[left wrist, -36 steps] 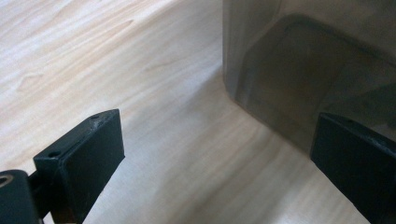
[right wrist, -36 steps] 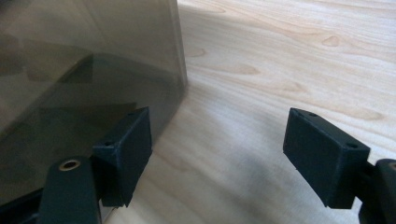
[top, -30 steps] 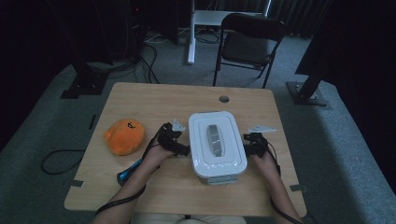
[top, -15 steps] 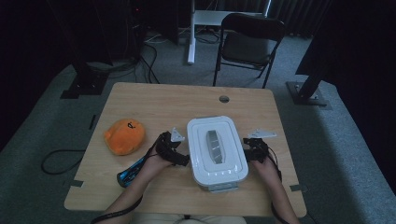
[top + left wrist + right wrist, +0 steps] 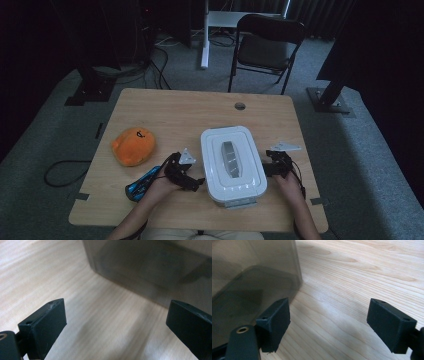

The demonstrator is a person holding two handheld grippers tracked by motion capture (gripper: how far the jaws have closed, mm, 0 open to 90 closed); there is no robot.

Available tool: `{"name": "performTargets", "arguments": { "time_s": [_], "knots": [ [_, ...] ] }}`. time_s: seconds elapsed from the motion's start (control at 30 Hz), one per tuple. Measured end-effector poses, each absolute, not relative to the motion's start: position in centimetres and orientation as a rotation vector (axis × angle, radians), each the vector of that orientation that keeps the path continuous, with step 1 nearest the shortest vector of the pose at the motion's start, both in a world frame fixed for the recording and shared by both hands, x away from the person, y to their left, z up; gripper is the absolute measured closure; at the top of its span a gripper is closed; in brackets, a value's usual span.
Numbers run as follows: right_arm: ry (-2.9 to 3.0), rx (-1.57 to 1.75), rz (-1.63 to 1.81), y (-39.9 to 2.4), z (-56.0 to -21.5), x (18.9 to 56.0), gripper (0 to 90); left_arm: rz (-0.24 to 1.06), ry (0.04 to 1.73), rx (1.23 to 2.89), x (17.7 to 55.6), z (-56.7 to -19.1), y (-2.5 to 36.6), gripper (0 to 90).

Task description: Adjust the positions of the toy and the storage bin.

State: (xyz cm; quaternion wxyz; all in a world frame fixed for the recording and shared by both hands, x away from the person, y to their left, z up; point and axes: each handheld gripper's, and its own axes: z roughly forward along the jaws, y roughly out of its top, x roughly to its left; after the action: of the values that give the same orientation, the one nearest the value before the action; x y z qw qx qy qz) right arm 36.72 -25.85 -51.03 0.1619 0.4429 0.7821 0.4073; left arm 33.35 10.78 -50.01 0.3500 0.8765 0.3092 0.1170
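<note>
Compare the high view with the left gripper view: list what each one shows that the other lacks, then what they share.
High view alone: the orange plush toy, the blue object, the folding chair, both hands and the box's white lid.
Left gripper view alone: a close look at the box's smoky clear wall between the open jaws.
Shared: the wooden table, the box, the left gripper.

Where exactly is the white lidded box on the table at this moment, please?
In the high view, the white lidded box sits right of centre on the table, near its front edge, between both tools.
</note>
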Motion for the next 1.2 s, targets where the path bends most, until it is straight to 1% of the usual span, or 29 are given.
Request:
{"name": "performTargets", "arguments": {
  "time_s": [0.13,0.27,0.33,0.4,0.5,0.7,0.9,1.2],
  "knots": [
    [2.189,1.310,1.169,-26.8,-50.3,36.3,16.9,0.305,0.820,2.264,32.6,-50.5,11.3,3.5],
    [2.120,1.359,1.189,-27.7,-48.9,35.7,14.7,0.303,0.792,2.247,31.5,-50.7,11.8,3.4],
    [2.116,1.366,1.172,-28.0,-48.1,35.5,14.7,0.266,0.768,2.264,31.2,-51.1,11.9,3.4],
    [2.148,1.349,1.161,-28.0,-47.3,35.2,12.2,0.270,0.768,2.285,30.9,-51.5,12.0,3.5],
    [2.152,1.335,1.198,-28.0,-46.5,34.9,12.3,0.291,0.754,2.306,30.3,-51.7,12.0,3.5],
    [2.118,1.291,1.262,-27.2,-43.4,33.5,12.3,0.307,0.736,2.305,29.2,-51.4,11.9,3.8],
    [2.132,1.214,1.357,-25.9,-40.8,32.3,11.9,0.311,0.731,2.323,28.7,-52.2,11.6,3.8],
    [2.167,1.122,1.419,-22.6,-38.5,30.8,11.9,0.321,0.738,2.298,28.4,-52.4,11.5,3.7]
  ]
}}
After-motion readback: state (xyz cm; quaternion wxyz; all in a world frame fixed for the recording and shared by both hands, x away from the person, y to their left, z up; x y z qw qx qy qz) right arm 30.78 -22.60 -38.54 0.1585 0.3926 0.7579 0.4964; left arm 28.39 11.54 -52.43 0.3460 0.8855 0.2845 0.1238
